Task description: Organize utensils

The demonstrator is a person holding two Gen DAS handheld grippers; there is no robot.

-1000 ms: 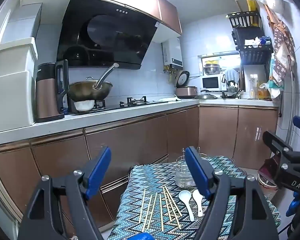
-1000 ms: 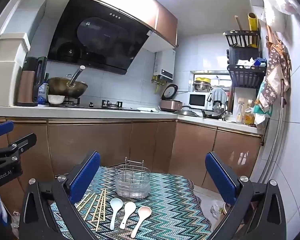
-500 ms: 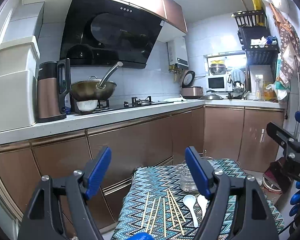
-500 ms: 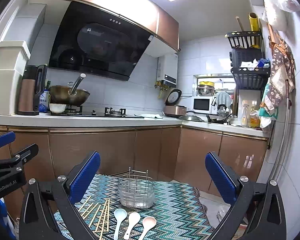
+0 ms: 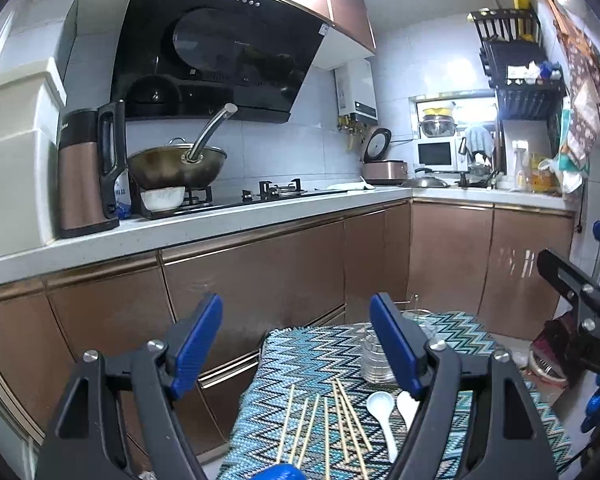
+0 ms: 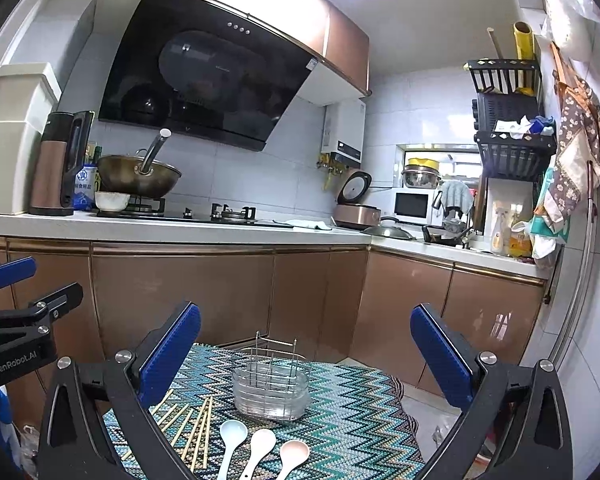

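A small table with a zigzag cloth (image 6: 352, 420) holds a wire utensil rack in a clear tray (image 6: 271, 388). Several wooden chopsticks (image 6: 188, 428) lie loose to the rack's left. Three spoons lie in front of it: a pale blue one (image 6: 233, 434), a white one (image 6: 261, 442) and a pink one (image 6: 294, 453). The left wrist view shows the chopsticks (image 5: 324, 424), two spoons (image 5: 380, 402) and the rack (image 5: 376, 360) partly behind a finger. My left gripper (image 5: 296, 344) and right gripper (image 6: 306, 352) are open, empty and held above the table's near side.
A brown-fronted L-shaped counter (image 6: 220, 228) runs behind the table, with a wok (image 6: 138, 178), kettle (image 6: 58, 168), hob, rice cooker (image 6: 356, 208) and microwave. A tiled wall with a pipe (image 6: 580, 280) is on the right. Bags lie on the floor (image 5: 548, 360) right of the table.
Both grippers have tilted upward and back a little; the table and utensils sit lower in both views. Both grippers stay open. Nothing on the table has moved.
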